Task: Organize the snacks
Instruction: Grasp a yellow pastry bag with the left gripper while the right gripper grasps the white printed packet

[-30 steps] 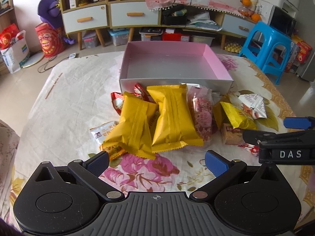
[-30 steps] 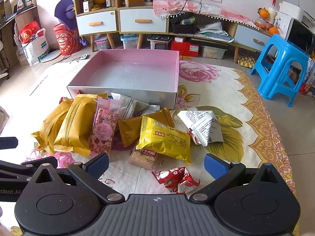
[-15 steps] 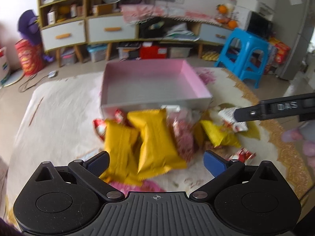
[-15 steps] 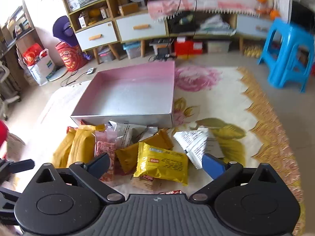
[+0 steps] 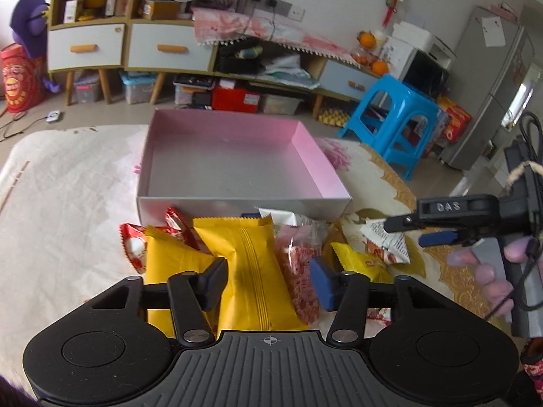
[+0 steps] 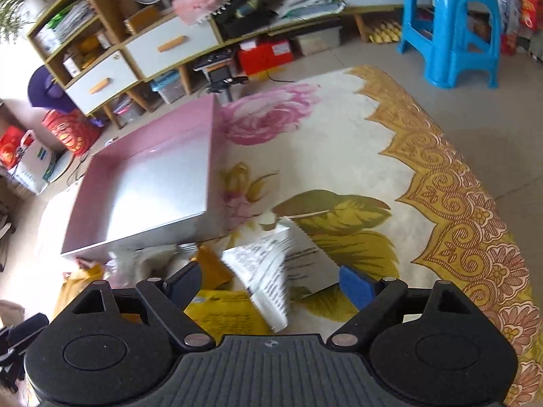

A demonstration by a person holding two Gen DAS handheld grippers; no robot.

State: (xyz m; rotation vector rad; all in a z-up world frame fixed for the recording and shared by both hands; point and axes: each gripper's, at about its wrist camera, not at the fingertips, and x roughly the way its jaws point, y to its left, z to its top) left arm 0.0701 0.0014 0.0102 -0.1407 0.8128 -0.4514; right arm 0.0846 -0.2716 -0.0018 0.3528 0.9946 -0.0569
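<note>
Left gripper (image 5: 268, 279), jaws just closing, straddles the tall yellow foil snack packet (image 5: 253, 271); pad contact cannot be told. Right gripper (image 6: 271, 283), also narrowing, brackets the white printed snack pouch (image 6: 271, 271) without touching; the pink-lined cardboard box (image 5: 234, 200) lies beyond.

Pink box (image 5: 307, 149), lid off, silver floor bare, sits on floral cloth. Snack heap just before near wall: two yellow packs (image 5: 251, 264) side by side, pink-speckled clear pack (image 5: 300, 264), red-white wrappers (image 5: 134, 247), white printed pack (image 6: 271, 271) rightmost.
</note>
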